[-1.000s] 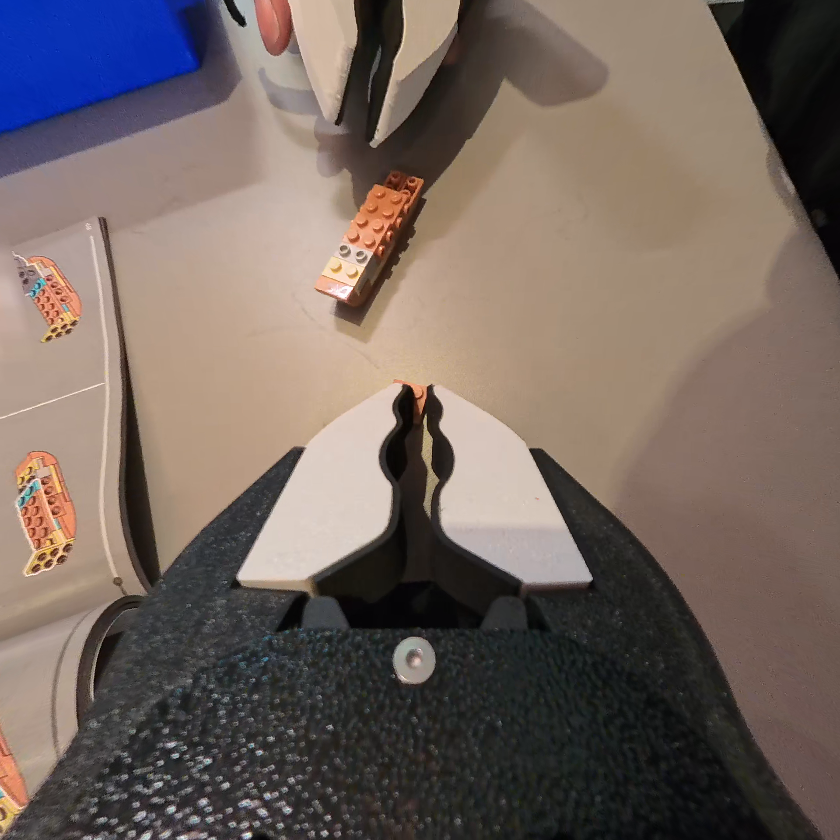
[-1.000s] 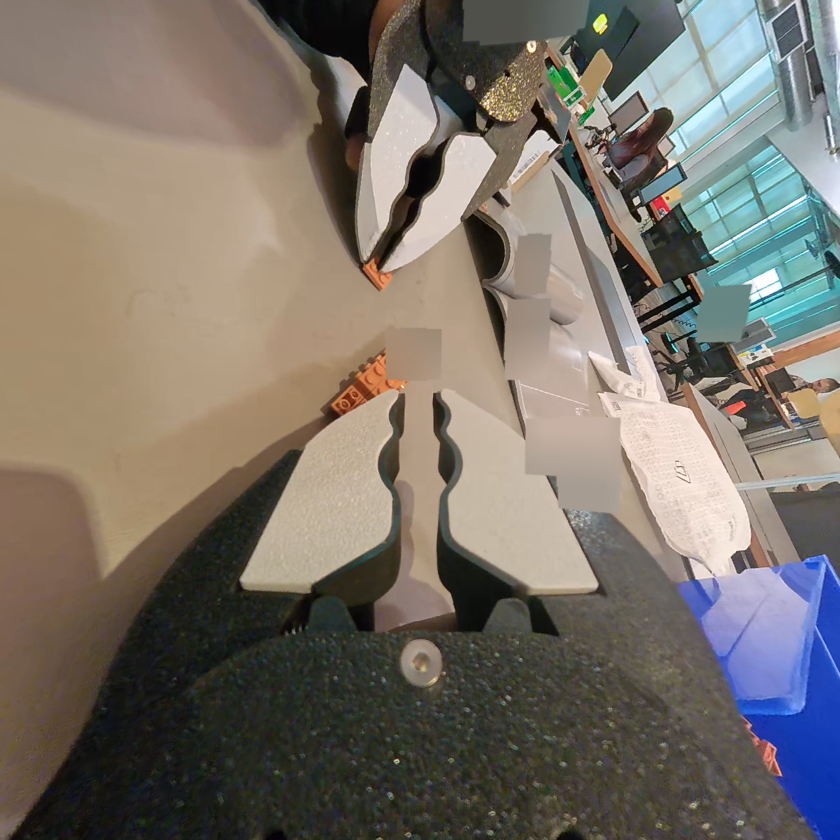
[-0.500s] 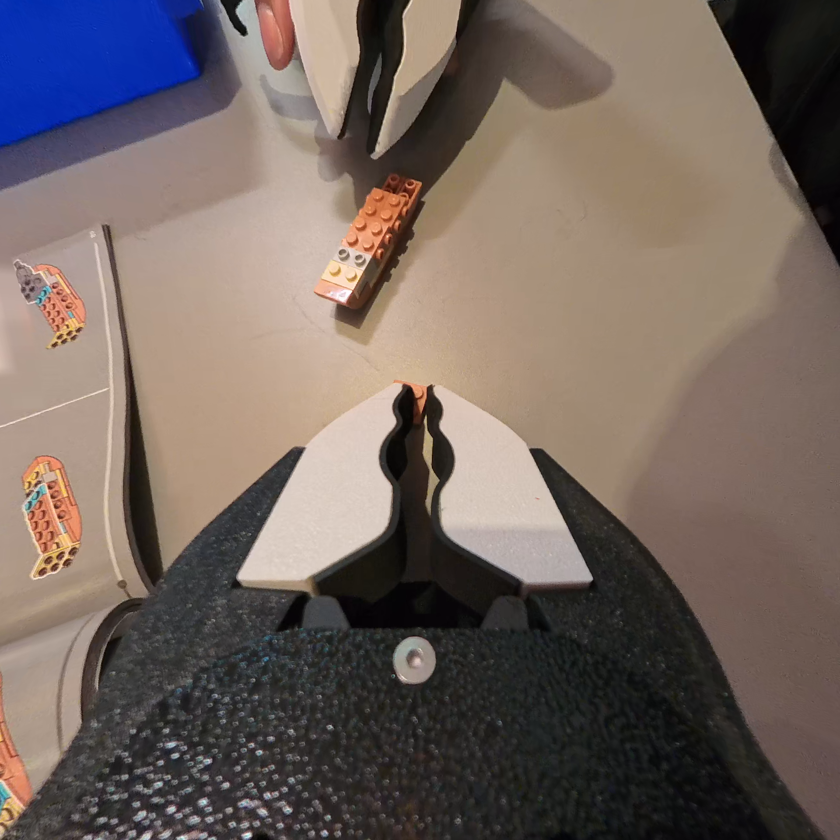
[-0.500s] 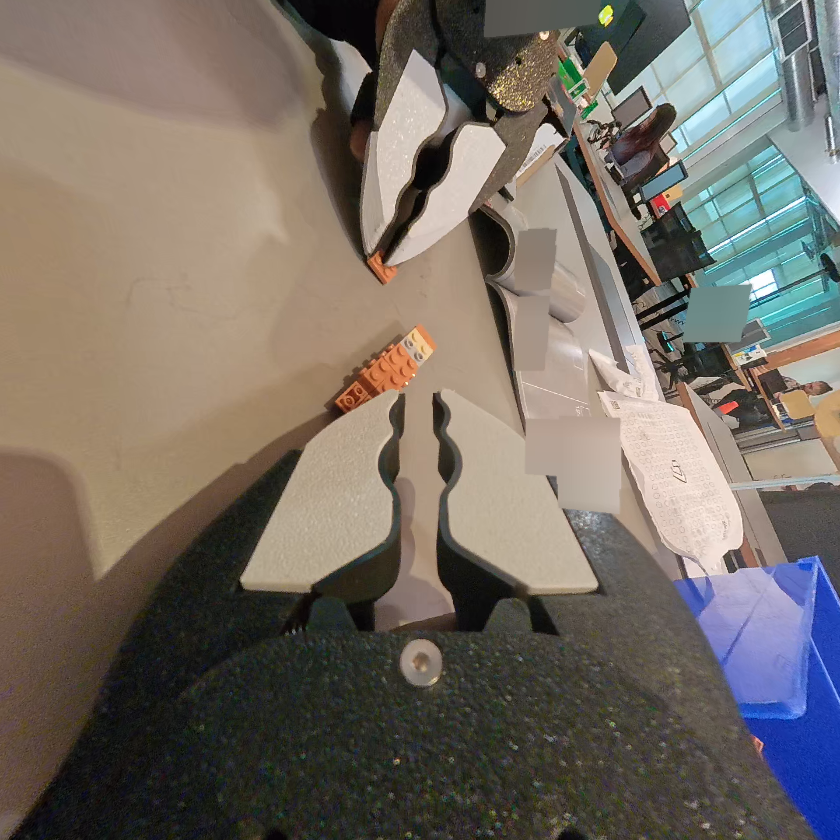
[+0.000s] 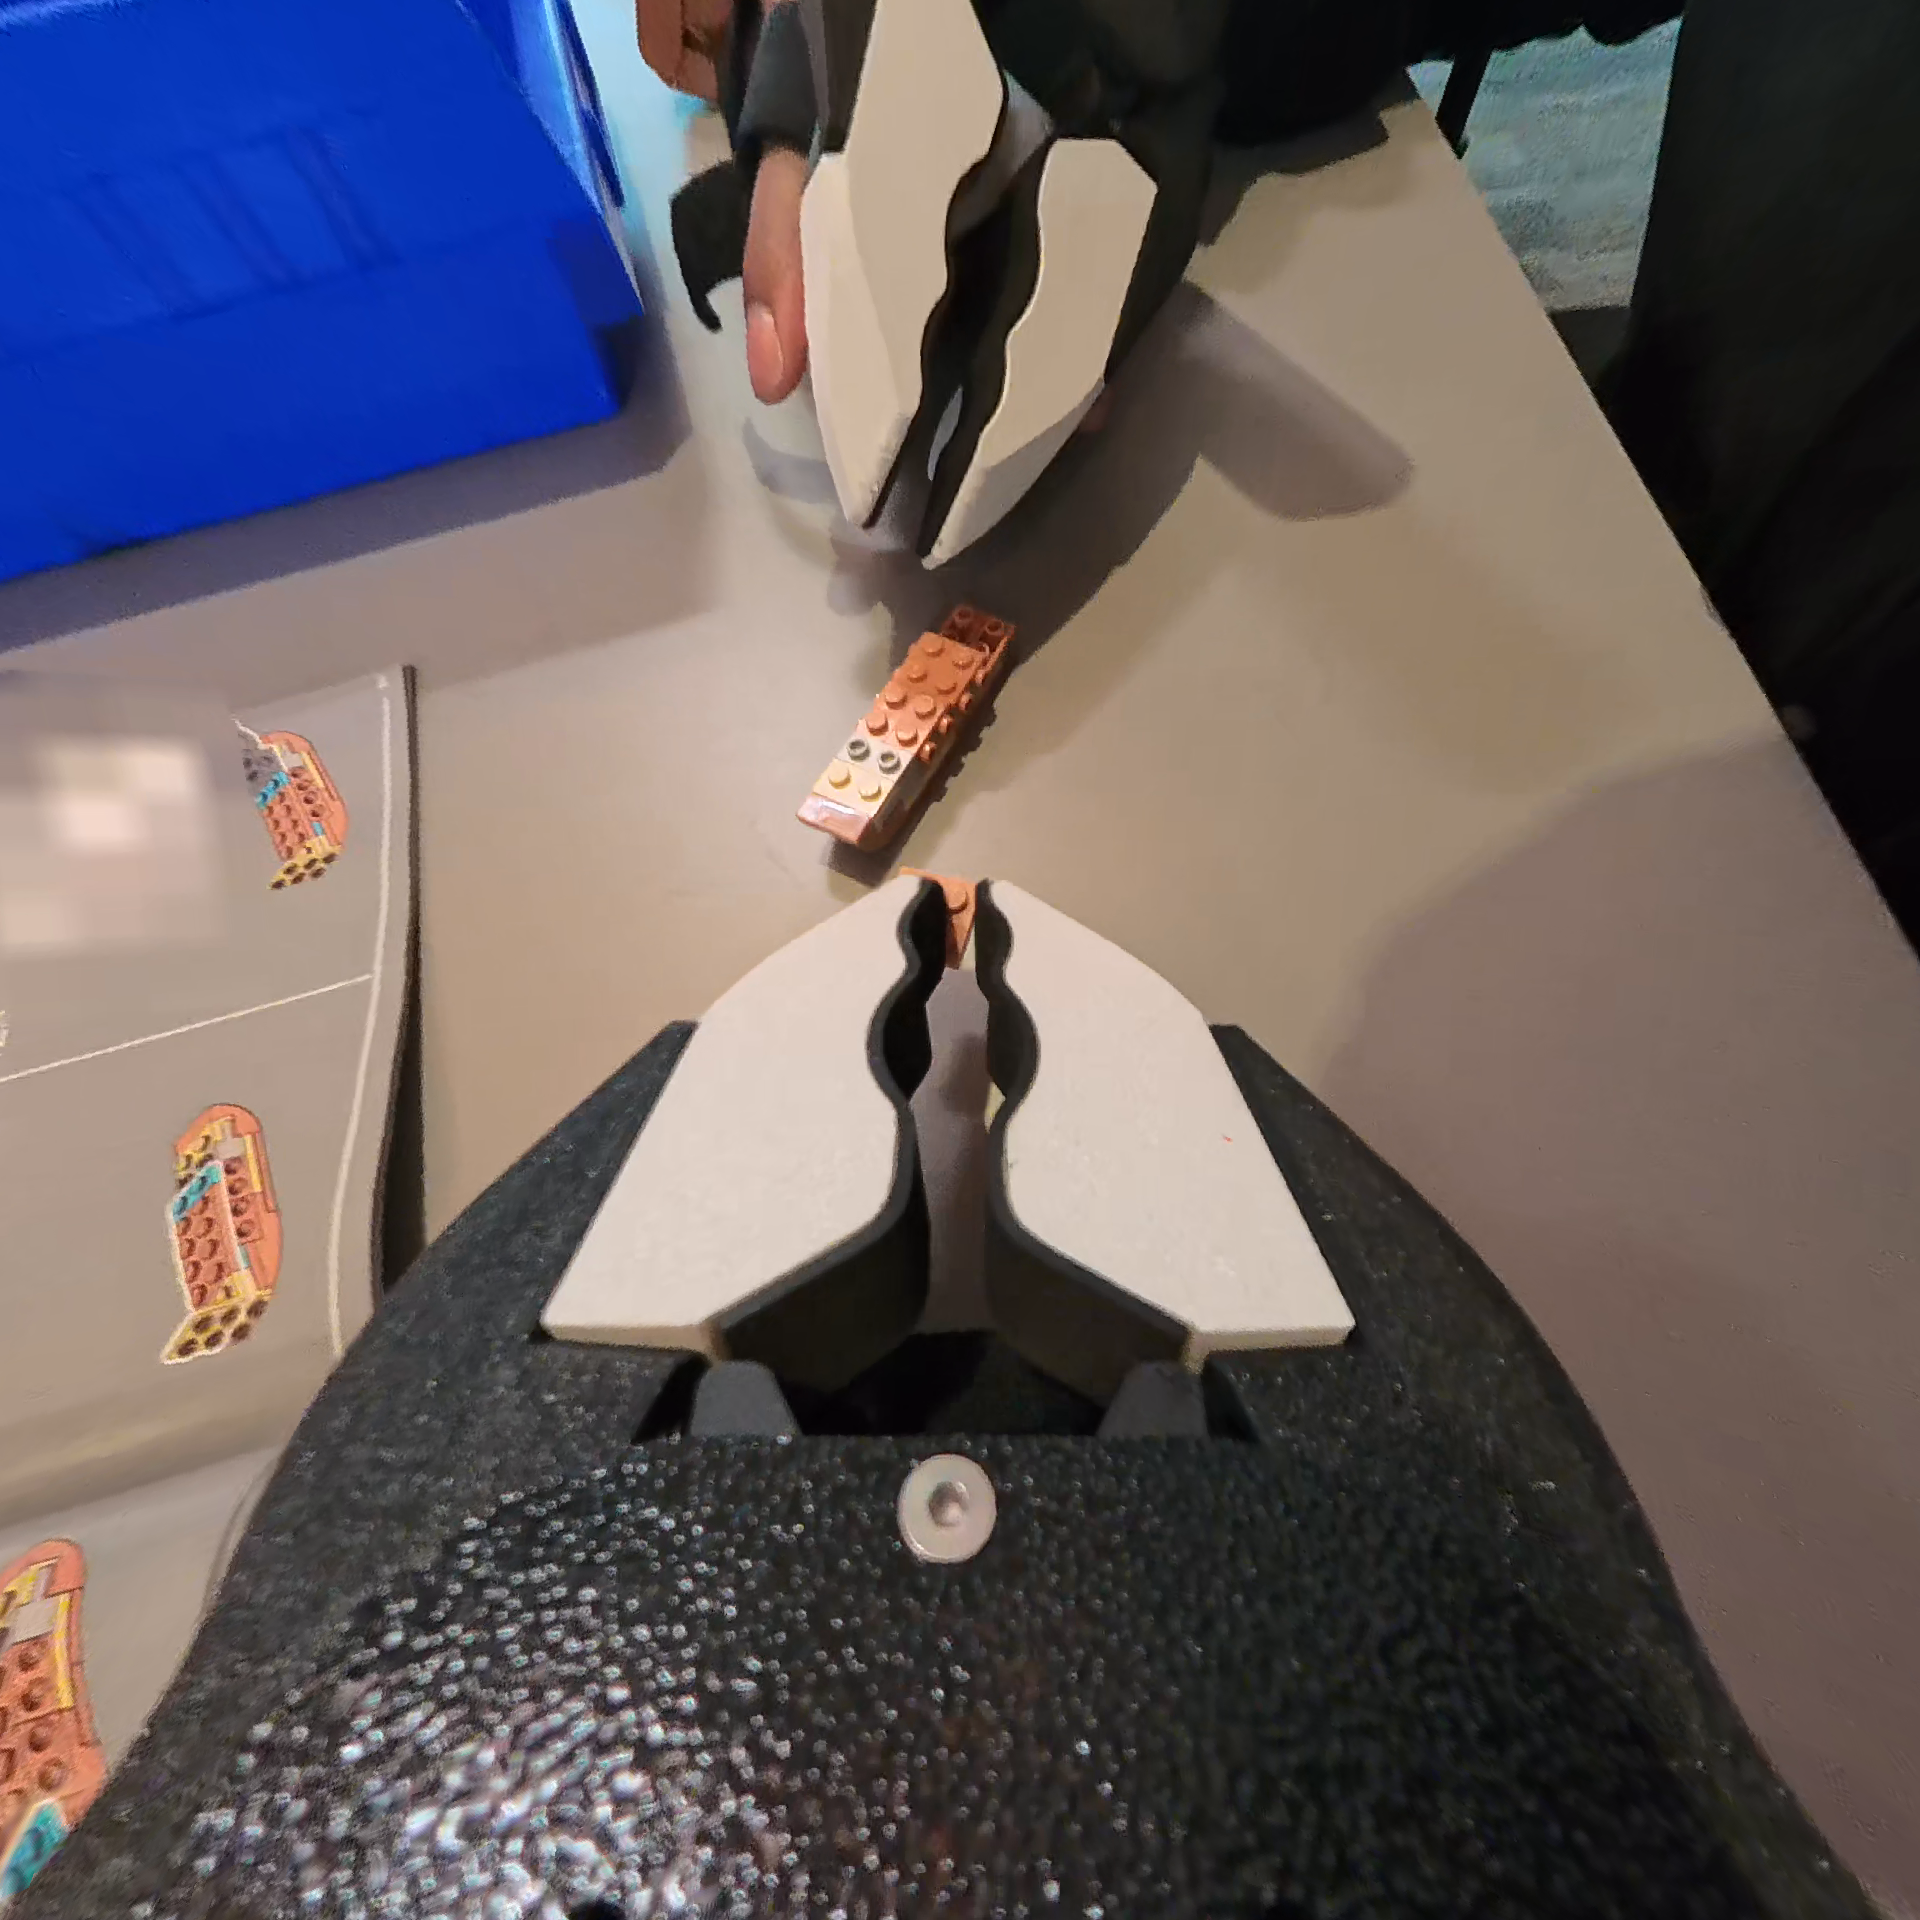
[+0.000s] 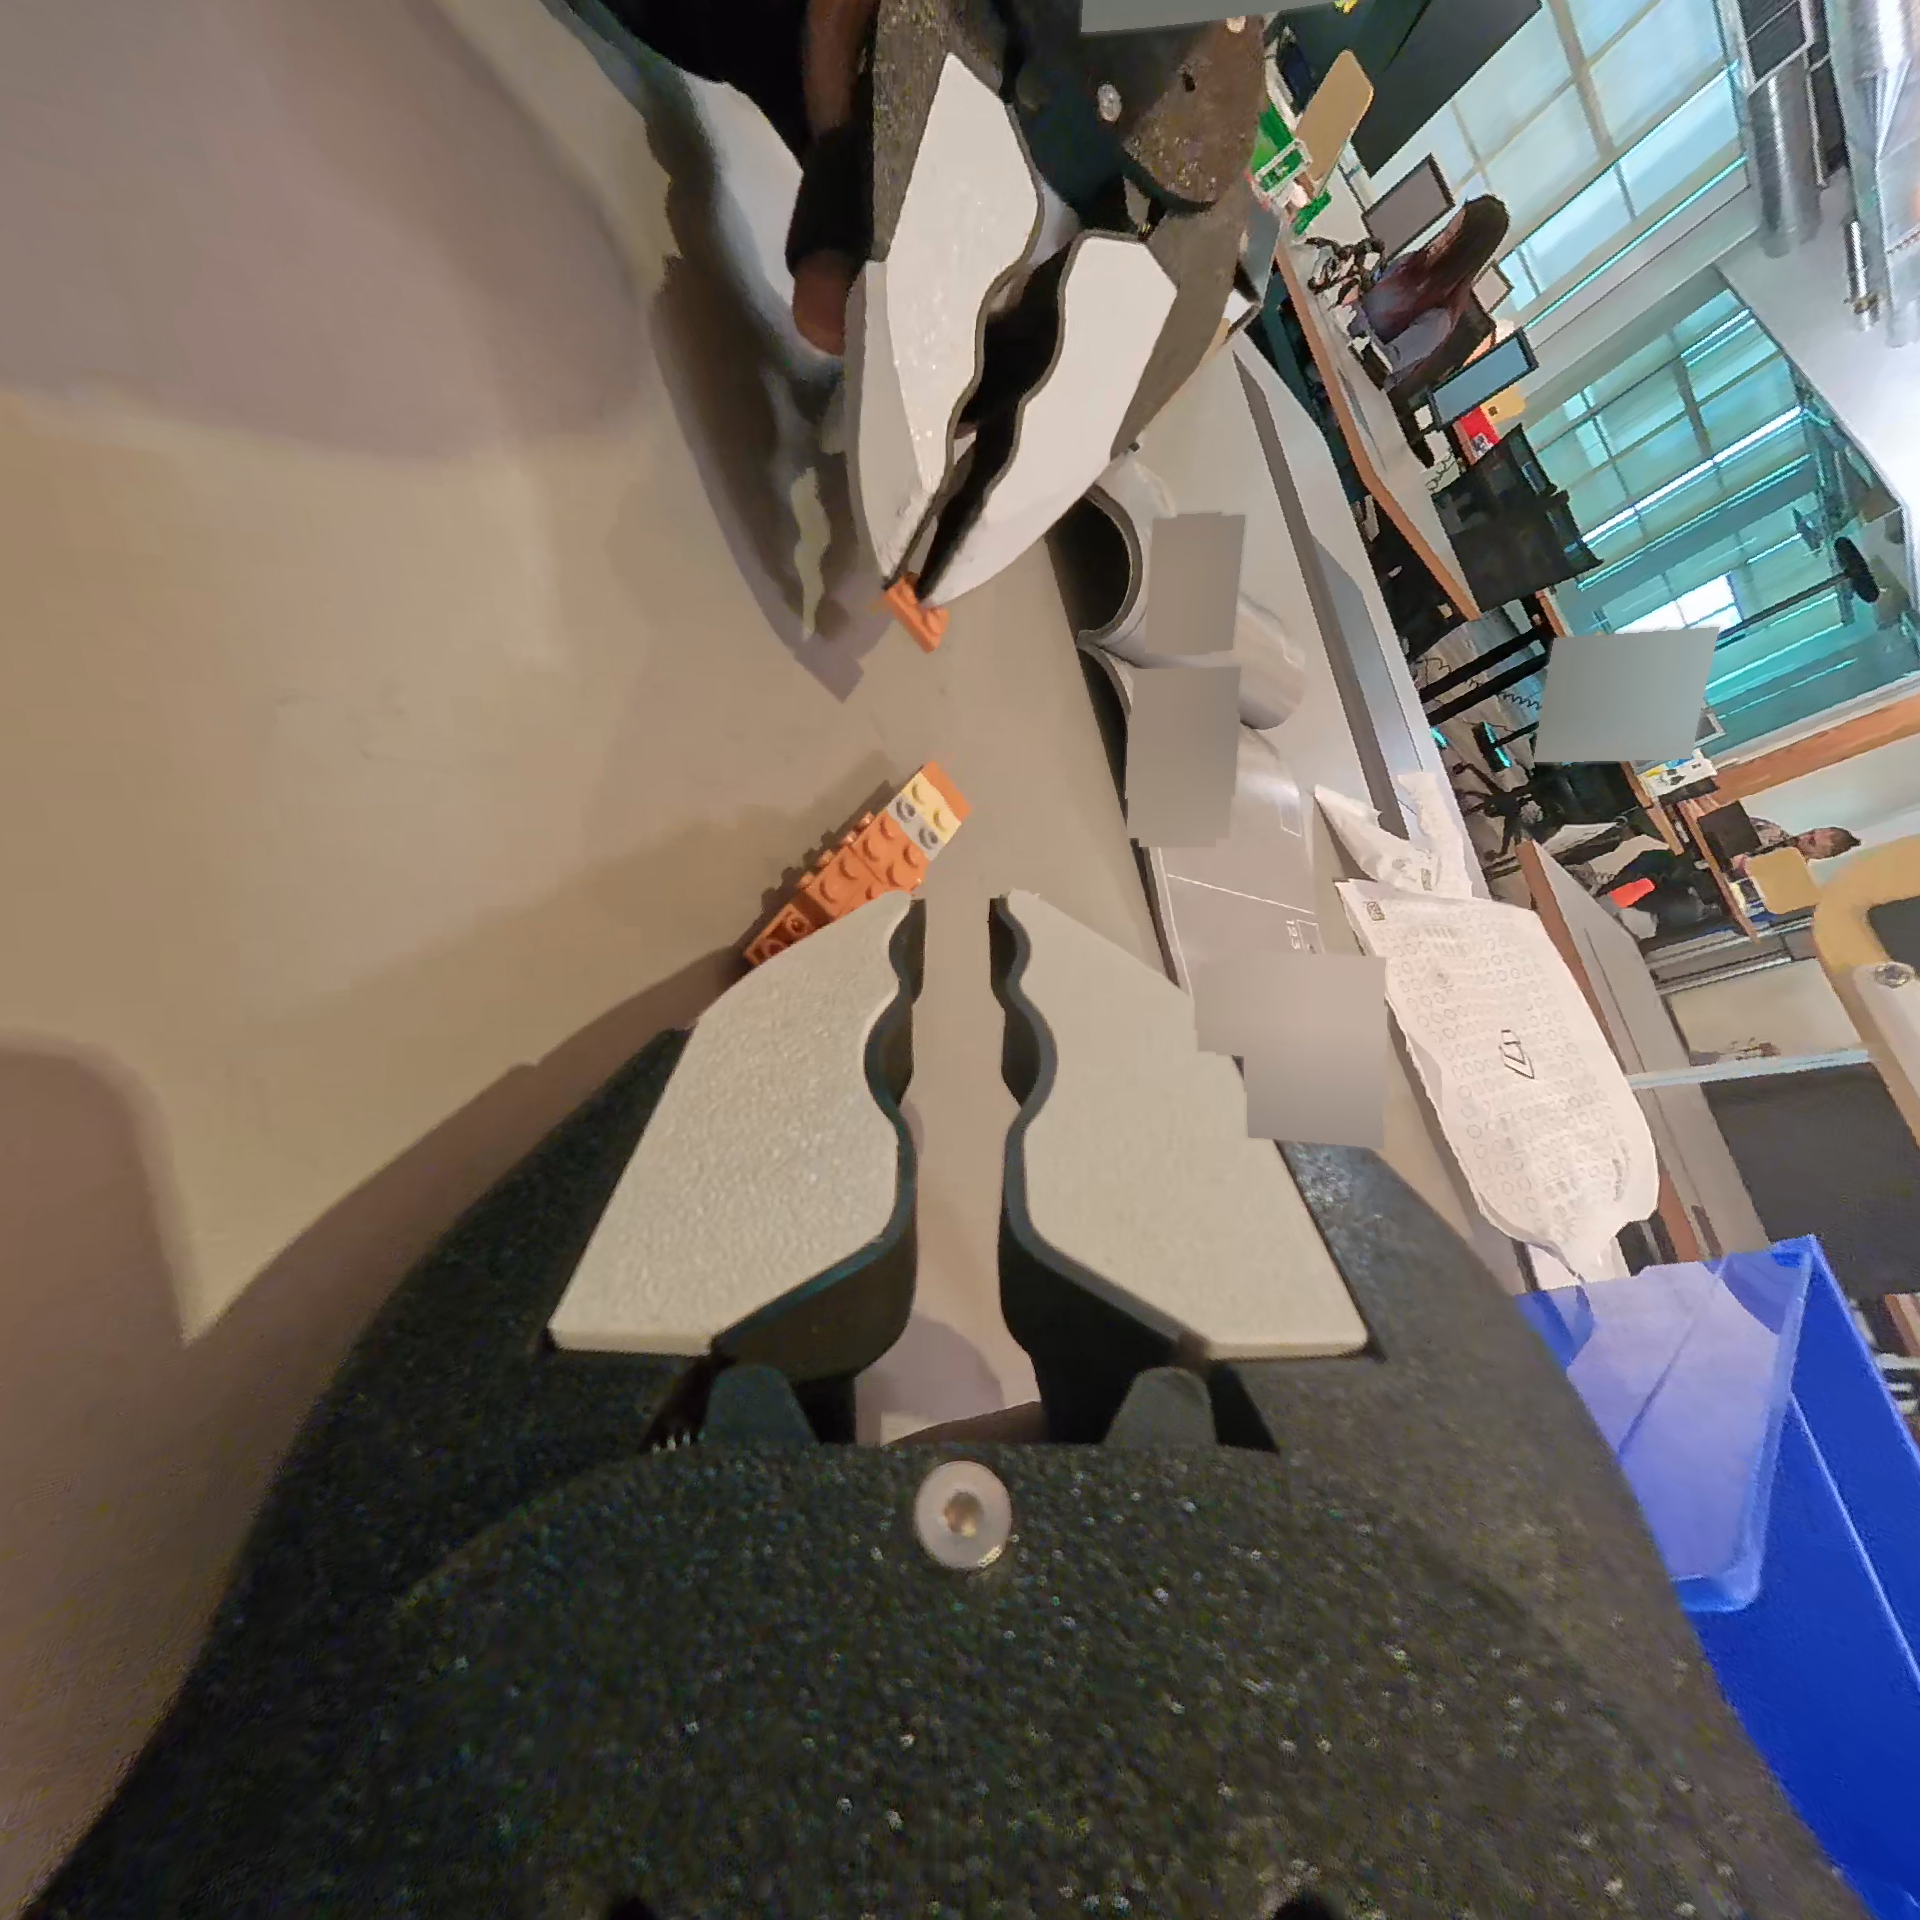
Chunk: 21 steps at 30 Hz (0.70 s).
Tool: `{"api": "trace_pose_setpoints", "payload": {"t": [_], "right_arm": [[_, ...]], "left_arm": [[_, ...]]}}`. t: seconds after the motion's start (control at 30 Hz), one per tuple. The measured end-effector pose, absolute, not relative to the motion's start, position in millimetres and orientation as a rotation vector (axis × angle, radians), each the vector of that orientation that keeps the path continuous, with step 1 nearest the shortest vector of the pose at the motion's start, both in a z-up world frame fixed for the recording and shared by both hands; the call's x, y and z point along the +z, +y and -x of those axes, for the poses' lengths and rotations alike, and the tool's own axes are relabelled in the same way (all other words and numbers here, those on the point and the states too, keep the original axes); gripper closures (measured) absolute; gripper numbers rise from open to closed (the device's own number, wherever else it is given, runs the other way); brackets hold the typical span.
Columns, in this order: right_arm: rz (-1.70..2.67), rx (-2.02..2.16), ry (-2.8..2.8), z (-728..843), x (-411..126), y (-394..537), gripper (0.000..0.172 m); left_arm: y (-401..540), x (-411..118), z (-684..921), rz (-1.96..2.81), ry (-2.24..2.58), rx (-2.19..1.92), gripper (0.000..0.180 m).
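Left wrist view: left gripper (image 5: 954, 902) pinching thin orange studded plate (image 5: 958, 914); right gripper (image 6: 958, 909) fingers apart, bare.

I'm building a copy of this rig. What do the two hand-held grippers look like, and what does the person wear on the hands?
Both the left hand-held gripper and the right hand-held gripper have a black, grainy, speckled body with one silver screw near the fingers. The fingers are flat pale grey plates tapering to points, with wavy black inner edges. No cables show. The hand wears a black fingerless glove.
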State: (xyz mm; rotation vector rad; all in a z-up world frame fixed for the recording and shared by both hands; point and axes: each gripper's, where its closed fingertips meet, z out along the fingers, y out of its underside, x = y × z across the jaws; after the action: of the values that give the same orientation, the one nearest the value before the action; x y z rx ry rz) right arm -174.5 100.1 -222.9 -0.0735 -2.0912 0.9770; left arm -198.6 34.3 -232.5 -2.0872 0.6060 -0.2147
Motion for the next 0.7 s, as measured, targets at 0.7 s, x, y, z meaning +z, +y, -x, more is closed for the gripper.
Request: {"api": "trace_pose_setpoints", "payload": {"t": [0.7], "right_arm": [[0.298,1.007,-2.432,154,-250,110,0.151]], "left_arm": [[102,-244,150,2.132,0.884,-0.034,0.175]]}}
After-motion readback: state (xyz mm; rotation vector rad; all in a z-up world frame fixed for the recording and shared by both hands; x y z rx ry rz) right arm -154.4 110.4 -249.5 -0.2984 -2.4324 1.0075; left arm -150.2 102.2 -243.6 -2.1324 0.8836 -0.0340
